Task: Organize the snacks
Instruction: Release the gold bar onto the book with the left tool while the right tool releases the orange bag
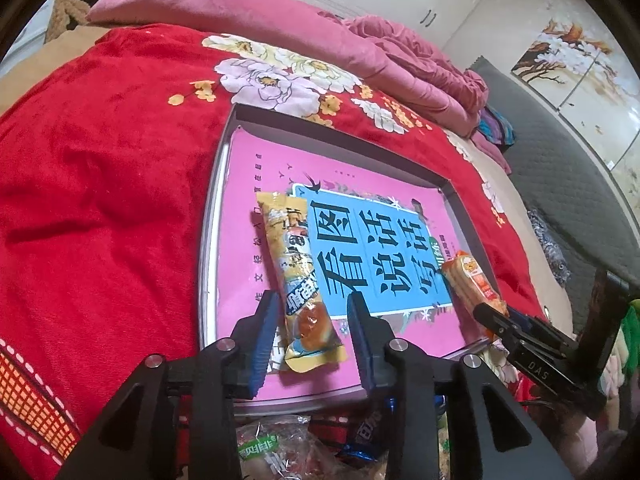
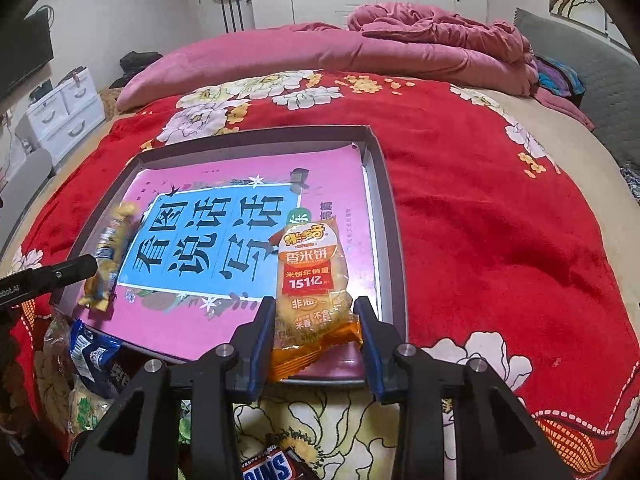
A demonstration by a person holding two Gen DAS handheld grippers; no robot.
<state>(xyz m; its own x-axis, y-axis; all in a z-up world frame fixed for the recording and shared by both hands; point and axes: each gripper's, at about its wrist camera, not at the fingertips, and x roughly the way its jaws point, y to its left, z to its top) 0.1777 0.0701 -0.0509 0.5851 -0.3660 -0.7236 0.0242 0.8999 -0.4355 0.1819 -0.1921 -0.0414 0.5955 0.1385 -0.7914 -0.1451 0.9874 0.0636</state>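
Angles the left gripper (image 1: 312, 320) downward over the near edge of the shallow grey tray (image 1: 212, 220), jaws parted. Leaves the long yellow cake packet (image 1: 296, 280) lying flat between the blue ribbed pads, with a clear gap on its right side and nothing pressing it. Rests that packet along the tray's left part, on a glossy pink book cover (image 1: 240, 208) with a blue panel of large black characters.

Tilts the right gripper (image 2: 314, 328) down likewise, near the tray's right front corner, and clamps it on the orange rice cracker packet (image 2: 308, 280). Pinches the crinkly film at its lower end, so that it puckers against both pads. Lays the packet's printed upper end out over the book cover, just inside the tray's right wall.

Sets the tray on a plush red blanket (image 1: 100, 180) printed with pale flowers, soft and slightly rumpled. Shows a loose pile of wrapped snacks (image 2: 92, 352) just outside the tray's near edge, shiny foil and clear plastic mixed, and a Snickers bar (image 2: 268, 468) below the right gripper. Backs the scene with a crumpled pink quilt (image 2: 432, 36) at the blanket's far side.
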